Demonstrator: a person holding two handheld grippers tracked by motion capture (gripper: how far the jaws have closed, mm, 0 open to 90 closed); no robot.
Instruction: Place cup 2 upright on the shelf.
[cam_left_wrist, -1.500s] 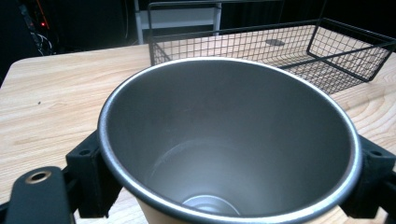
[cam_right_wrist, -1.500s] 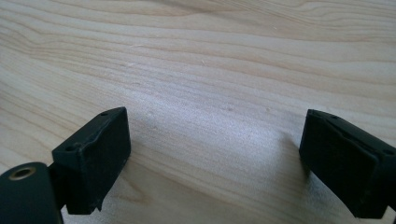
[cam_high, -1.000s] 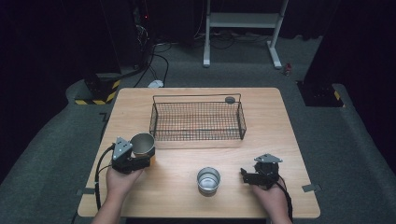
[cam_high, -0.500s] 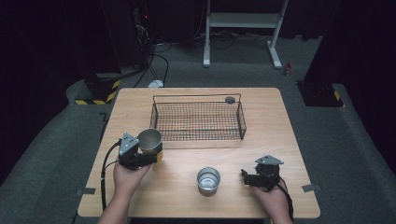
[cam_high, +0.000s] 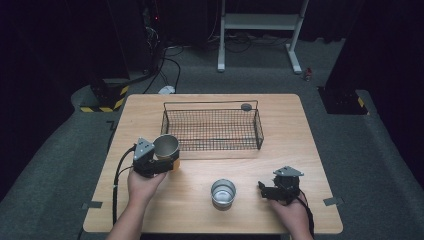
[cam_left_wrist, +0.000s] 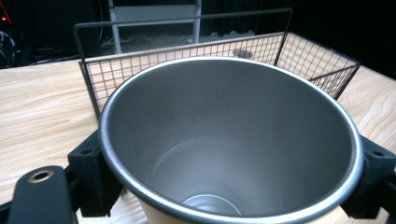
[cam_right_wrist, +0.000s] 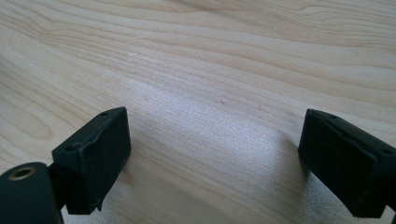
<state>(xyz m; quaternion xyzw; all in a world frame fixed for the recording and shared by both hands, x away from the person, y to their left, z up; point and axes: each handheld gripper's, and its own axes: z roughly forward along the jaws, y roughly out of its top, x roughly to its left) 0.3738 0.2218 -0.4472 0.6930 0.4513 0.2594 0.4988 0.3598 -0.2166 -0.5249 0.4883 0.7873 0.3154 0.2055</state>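
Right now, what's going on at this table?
A person works with a gripper in each hand. The left gripper is clamped on a metal cup, held near the front left corner of the wire basket. The right gripper rests open on the table, holding nothing. A second metal cup stands upright between the hands.

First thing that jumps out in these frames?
The metal cup clamped in the left tool, held beside the near left corner of the wire basket. A second cup stands alone near the table's front edge, with the right tool open beside it.
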